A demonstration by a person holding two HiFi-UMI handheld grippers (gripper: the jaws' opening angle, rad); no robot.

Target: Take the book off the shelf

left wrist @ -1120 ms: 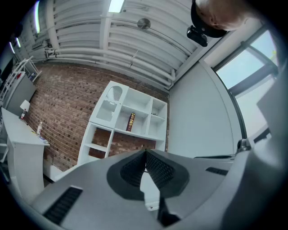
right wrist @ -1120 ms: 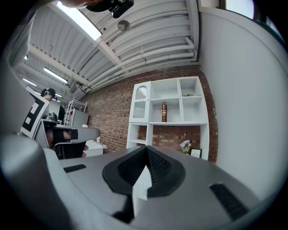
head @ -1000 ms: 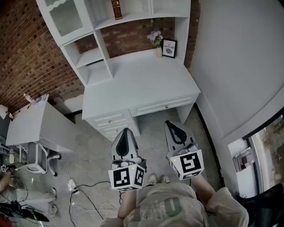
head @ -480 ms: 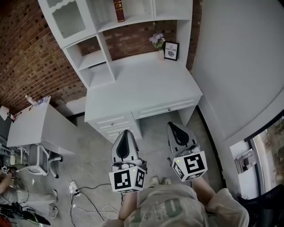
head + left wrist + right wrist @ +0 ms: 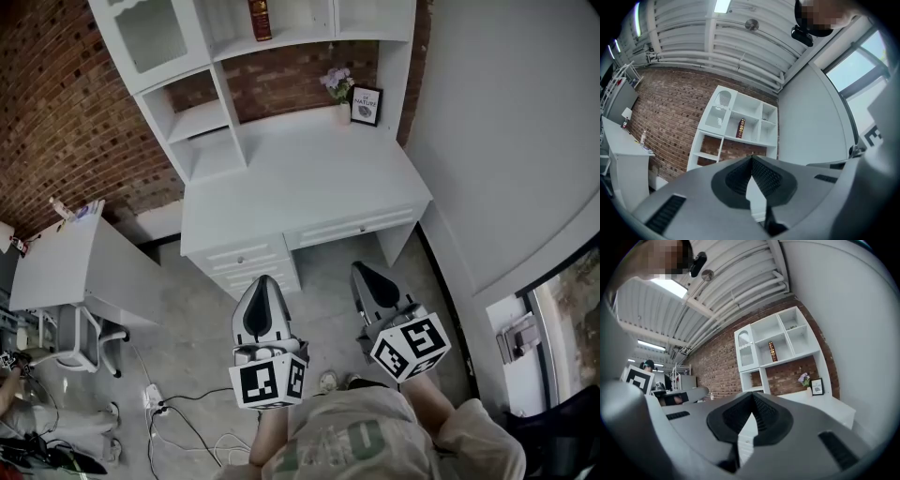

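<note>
A dark red book (image 5: 259, 19) with gold print stands upright alone in a cubby of the white shelf unit (image 5: 225, 84) above the desk; it also shows as the book (image 5: 741, 128) and the book (image 5: 772, 351) in the gripper views. My left gripper (image 5: 262, 292) and right gripper (image 5: 367, 278) hang low over the floor in front of the desk, far from the shelf. Both point toward the desk with jaws shut and nothing between them.
A white desk (image 5: 300, 187) with drawers stands under the shelves, carrying a small flower vase (image 5: 336, 84) and a framed picture (image 5: 366, 105). A second white table (image 5: 66, 272) and a chair (image 5: 80, 339) stand left. Cables (image 5: 178, 412) lie on the floor. A grey wall (image 5: 506, 141) closes the right side.
The view has shifted slightly so the desk and shelf sit a bit lower. My right gripper has tilted and moved slightly right; both stay shut.
</note>
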